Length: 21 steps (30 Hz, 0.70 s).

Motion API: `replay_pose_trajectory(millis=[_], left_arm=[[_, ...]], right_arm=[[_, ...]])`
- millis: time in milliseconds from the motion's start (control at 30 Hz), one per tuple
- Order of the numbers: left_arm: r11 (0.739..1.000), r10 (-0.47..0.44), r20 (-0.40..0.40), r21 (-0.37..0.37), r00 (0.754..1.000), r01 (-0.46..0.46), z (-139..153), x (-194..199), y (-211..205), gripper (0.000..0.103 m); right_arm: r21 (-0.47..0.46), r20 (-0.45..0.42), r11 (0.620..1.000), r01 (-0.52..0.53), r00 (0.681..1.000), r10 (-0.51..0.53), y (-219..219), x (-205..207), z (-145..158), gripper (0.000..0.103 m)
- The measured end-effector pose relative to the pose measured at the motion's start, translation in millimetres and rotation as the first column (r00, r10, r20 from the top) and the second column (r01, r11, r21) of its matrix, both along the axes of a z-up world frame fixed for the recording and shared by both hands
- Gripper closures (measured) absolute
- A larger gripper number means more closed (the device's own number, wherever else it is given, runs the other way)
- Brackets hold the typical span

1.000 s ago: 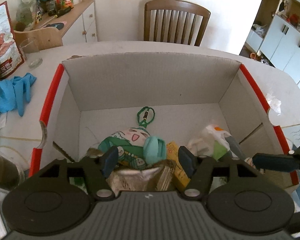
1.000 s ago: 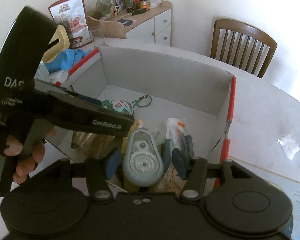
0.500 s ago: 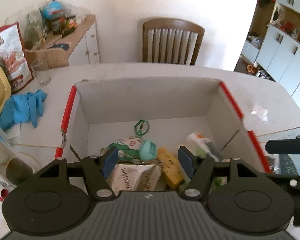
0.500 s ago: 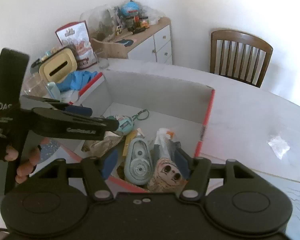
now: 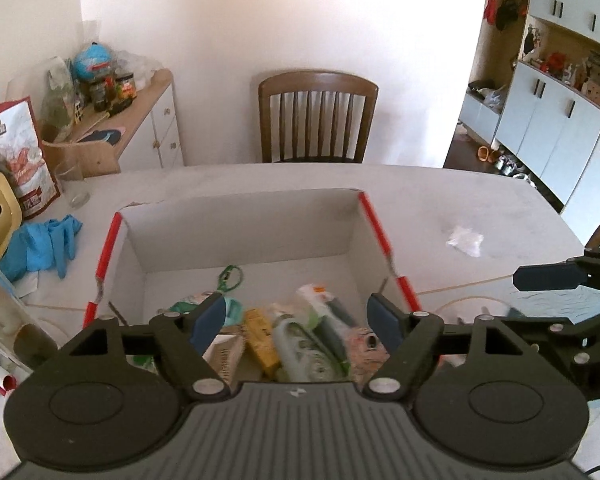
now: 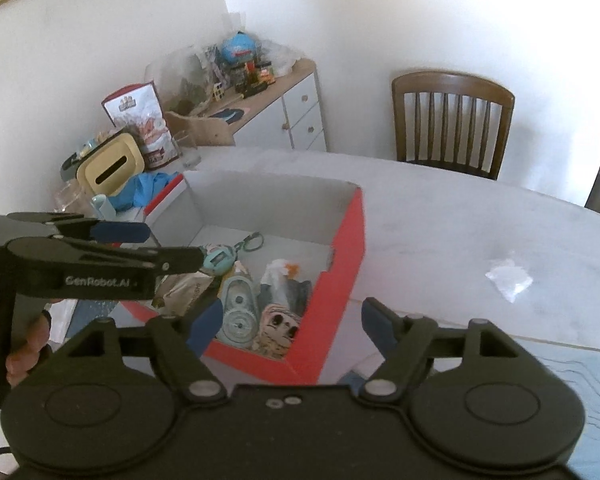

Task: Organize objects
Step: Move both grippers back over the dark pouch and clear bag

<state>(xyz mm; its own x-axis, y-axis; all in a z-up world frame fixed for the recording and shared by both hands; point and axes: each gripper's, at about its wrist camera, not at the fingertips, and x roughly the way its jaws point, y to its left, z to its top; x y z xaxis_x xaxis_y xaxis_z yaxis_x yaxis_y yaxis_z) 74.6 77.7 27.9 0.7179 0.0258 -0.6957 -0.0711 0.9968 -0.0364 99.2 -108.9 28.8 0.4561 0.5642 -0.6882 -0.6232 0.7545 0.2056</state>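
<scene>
Both grippers are drawn back and upward from the red-edged cardboard box [image 5: 236, 240], which shows smaller than a second earlier. On the pale table [image 5: 440, 200], the box is seen holding the sorted items: a teal tape dispenser [image 6: 238, 316], a yellow packet [image 5: 262, 340] and a green-haired plush keychain [image 6: 217, 258]. The left gripper [image 5: 296, 316] and right gripper [image 6: 292, 322] are shown with jaws opening and nothing between them. A clash between the two close-held tools is judged possible, and a crumpled wrapper [image 6: 508, 278] risks being left unsorted.
</scene>
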Motion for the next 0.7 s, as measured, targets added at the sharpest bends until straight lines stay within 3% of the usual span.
replay_pose_trajectory(millis=[333, 533, 700], left_arm=[[1.0, -0.001, 0.003, 0.026, 1.0, 0.001, 6.7, -2.3, -58.2, 0.018], [1.0, -0.004, -0.005, 0.001, 1.0, 0.004, 0.7, 3.8, -88.0, 0.016], [1.0, -0.001, -0.008, -0.01, 1.0, 0.001, -5.9, 9.4, -111.5, 0.003]], right_arm=[[0.061, 0.022, 0.997, 0.047, 0.999, -0.048, -63.7, 8.3, 6.0, 0.012], [0.072, 0.032, 0.994, 0.081, 0.996, -0.084, -104.3, 19.8, 5.7, 0.008], [0.065, 0.032, 0.992, 0.107, 0.993, -0.109, -134.7, 31.2, 1.2, 0.007]])
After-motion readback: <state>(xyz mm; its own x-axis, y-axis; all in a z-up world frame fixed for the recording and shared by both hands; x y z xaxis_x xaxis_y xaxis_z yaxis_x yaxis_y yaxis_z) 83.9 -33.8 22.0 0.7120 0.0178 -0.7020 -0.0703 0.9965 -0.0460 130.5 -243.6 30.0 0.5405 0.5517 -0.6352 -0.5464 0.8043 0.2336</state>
